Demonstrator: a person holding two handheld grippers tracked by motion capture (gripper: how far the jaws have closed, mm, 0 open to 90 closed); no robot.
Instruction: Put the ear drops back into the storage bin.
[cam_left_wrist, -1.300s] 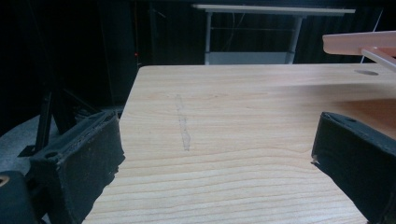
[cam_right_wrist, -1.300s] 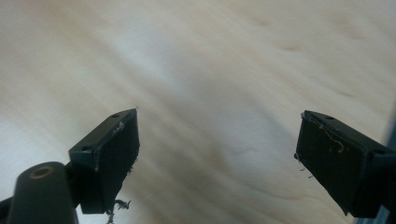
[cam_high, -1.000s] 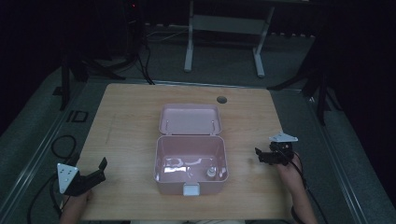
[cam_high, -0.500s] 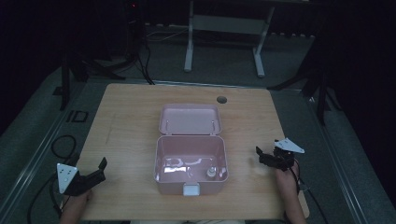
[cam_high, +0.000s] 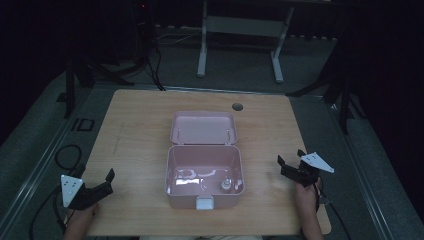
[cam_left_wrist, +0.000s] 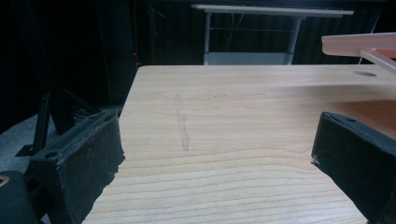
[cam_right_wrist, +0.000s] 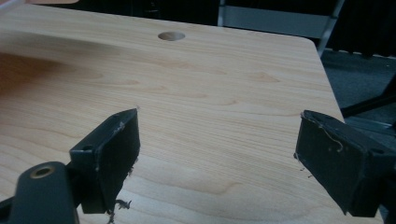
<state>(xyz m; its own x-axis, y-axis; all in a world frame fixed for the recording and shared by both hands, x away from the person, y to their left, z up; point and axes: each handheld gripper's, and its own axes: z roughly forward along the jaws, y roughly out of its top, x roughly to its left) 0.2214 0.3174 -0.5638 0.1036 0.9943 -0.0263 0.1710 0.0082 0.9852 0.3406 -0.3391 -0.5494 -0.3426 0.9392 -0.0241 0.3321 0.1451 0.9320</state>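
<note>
**On the desk: an open pink box between two idle grippers**

From above, the pink box (cam_high: 204, 175) sits mid-desk (cam_high: 140, 125), lid (cam_high: 203, 128) folded back, a small object (cam_high: 225, 184) inside that I cannot identify. The left gripper (cam_high: 95, 187) rests near the front left corner, the right gripper (cam_high: 291, 162) well apart at the front right.

Along the left gripper (cam_left_wrist: 215, 154), its fingers (cam_left_wrist: 79, 163) stand wide, holding nothing over bare wood.

Along the right gripper (cam_right_wrist: 217, 156), the fingers (cam_right_wrist: 114, 149) are likewise spread and empty; a round hole (cam_right_wrist: 171, 36) lies ahead.
</note>
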